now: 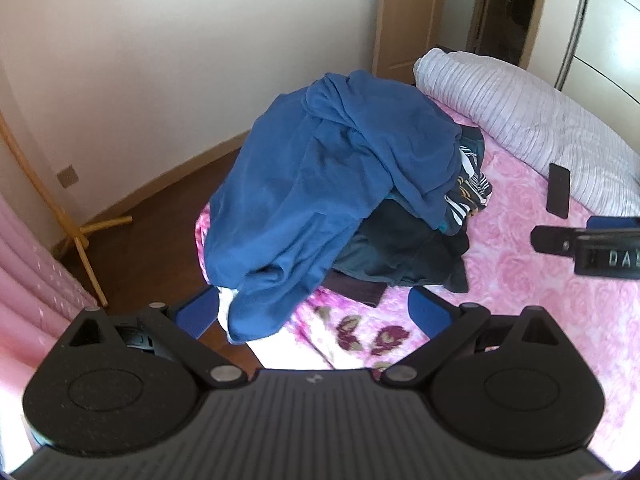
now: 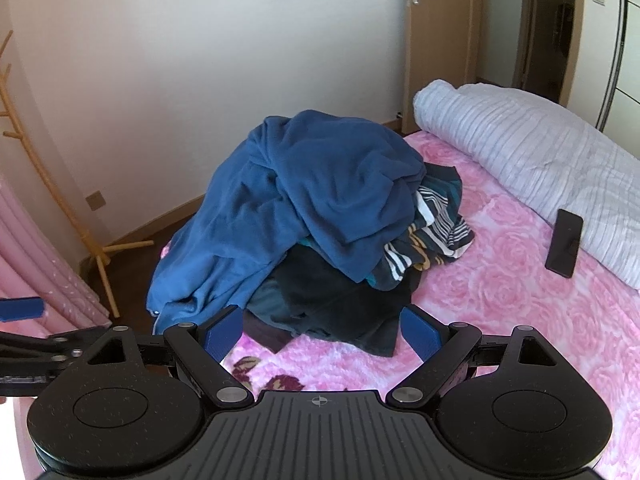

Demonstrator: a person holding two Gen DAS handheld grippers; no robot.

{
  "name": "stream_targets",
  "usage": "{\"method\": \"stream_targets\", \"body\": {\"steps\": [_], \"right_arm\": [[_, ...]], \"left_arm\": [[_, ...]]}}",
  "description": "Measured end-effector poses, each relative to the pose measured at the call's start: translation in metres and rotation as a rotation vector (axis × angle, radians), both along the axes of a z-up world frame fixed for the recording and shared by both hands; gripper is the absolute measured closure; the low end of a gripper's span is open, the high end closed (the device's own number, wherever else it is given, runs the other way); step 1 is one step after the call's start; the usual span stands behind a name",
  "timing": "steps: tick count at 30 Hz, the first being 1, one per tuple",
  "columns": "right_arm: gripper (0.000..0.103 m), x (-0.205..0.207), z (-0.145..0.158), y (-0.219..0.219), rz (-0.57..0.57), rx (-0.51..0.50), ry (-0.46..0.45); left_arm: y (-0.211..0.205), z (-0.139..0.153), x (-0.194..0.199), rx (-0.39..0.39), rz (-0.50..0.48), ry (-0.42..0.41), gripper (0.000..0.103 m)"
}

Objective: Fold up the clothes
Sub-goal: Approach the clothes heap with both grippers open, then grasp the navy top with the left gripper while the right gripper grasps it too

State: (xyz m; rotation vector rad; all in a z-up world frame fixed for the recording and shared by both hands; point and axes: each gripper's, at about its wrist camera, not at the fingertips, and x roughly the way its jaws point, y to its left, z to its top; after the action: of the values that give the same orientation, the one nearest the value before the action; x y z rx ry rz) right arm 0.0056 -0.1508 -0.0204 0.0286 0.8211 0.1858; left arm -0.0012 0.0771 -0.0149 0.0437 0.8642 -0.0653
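Ahead, heaped clothes pile [image 2: 316,220], no clear long axis perhaps; both grippers' jaws spread, empty.

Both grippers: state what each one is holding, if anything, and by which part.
Nothing is held. The left gripper and right gripper are both open, short of the clothes pile.

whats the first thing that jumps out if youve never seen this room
A heap of clothes at the bed's corner, topped by a big blue garment with dark and striped pieces underneath. Behind it a rolled pale quilt lies along the far side of the pink bedspread, with a black phone beside it. Both grippers, left and right, are open and empty in front of the heap.
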Motion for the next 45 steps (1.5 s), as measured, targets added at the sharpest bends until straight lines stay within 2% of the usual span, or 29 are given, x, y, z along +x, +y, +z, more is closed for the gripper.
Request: {"method": "stream_targets", "body": {"steps": [4, 9, 12, 15, 22, 28, 32, 37, 40, 45], "right_arm": [[0.014, -0.002, 0.003, -0.005, -0.023, -0.011, -0.015], [0.015, -0.005, 0.002, -0.018, -0.006, -0.052, -0.023], [0.015, 0.007, -0.003, -0.035, -0.015, -0.043, -0.005], [0.015, 0.024, -0.007, -0.048, -0.012, -0.023, 0.011], [0.015, 0.065, -0.001, -0.052, 0.12, -0.033, -0.061], [0.015, 0.107, -0.006, -0.053, 0.124, -0.037, -0.061], [0.015, 0.144, -0.019, -0.035, 0.196, -0.095, -0.044], [0.015, 0.195, -0.043, -0.001, 0.265, -0.188, -0.02], [0.015, 0.229, -0.067, 0.022, 0.306, -0.237, 0.005], [0.015, 0.272, -0.108, 0.054, 0.382, -0.281, 0.067]], "left_arm": [[0.005, -0.003, 0.015, 0.009, -0.024, 0.003, 0.004], [-0.004, -0.007, 0.04, -0.039, -0.042, 0.012, 0.004], [-0.014, -0.004, 0.054, -0.057, -0.05, 0.009, 0.004], [-0.024, 0.002, 0.065, -0.032, -0.06, -0.016, 0.003], [-0.033, 0.006, 0.101, 0.062, -0.07, -0.052, 0.003], [-0.027, 0.001, 0.159, 0.103, -0.147, -0.064, 0.003], [-0.022, -0.017, 0.221, 0.143, -0.292, -0.077, 0.004], [-0.026, -0.05, 0.299, 0.304, -0.59, -0.132, 0.008], [-0.028, -0.069, 0.341, 0.345, -0.722, -0.15, 0.008], [-0.032, -0.104, 0.386, 0.375, -0.89, -0.17, 0.007]]}}
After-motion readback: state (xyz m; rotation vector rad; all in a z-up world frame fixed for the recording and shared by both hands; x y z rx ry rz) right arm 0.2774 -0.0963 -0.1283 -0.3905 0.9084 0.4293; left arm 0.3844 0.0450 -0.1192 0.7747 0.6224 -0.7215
